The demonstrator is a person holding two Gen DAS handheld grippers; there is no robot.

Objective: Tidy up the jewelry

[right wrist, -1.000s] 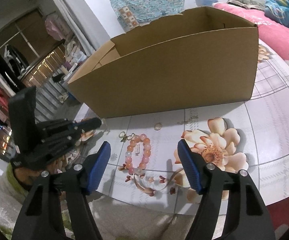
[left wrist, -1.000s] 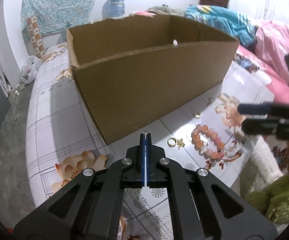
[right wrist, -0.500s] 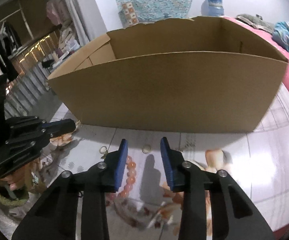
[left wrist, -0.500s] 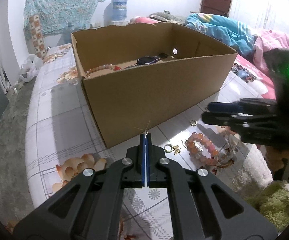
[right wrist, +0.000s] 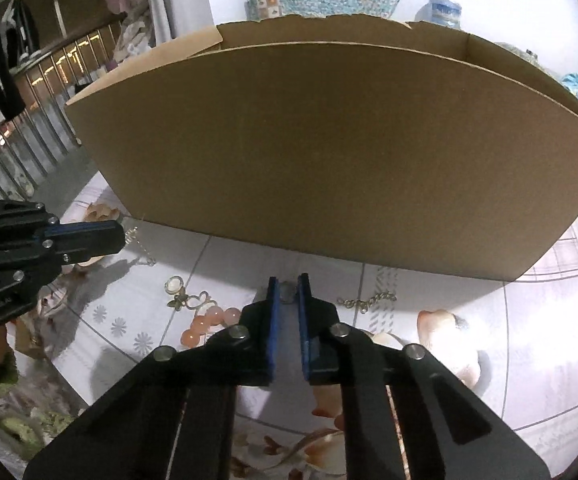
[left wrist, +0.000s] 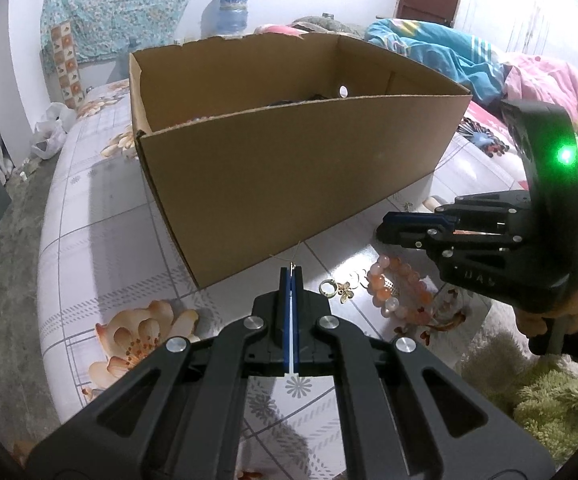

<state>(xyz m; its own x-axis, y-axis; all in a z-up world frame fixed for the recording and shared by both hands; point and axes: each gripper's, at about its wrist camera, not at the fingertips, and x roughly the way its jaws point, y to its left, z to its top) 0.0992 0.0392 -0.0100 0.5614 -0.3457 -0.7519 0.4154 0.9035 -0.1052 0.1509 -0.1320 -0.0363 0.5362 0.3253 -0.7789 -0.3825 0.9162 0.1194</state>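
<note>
A large open cardboard box [left wrist: 289,168] stands on the floral tablecloth [left wrist: 89,240]. In front of it lie a peach bead bracelet [left wrist: 393,292], a ring with a butterfly charm [left wrist: 329,288] and a gold link chain [right wrist: 365,302]. My left gripper [left wrist: 291,270] is shut on a thin gold chain [right wrist: 139,246], which dangles from its tips in the right wrist view. My right gripper [right wrist: 287,284] points down at the cloth just before the box wall, its blue pads shut on a small ring [right wrist: 287,293]. From the left wrist view it [left wrist: 385,228] hovers right of the beads.
Bedding and pink and blue blankets [left wrist: 489,72] pile up behind and right of the box. A green fluffy fabric [left wrist: 549,392] lies at the near right edge. A railing and hanging clothes [right wrist: 29,80] are off to the left. A water jug [left wrist: 231,12] stands at the back.
The right gripper's jaws have gone from wide apart to nearly together around the small ring, and it has moved closer to the box. The left gripper stays shut on its chain.
</note>
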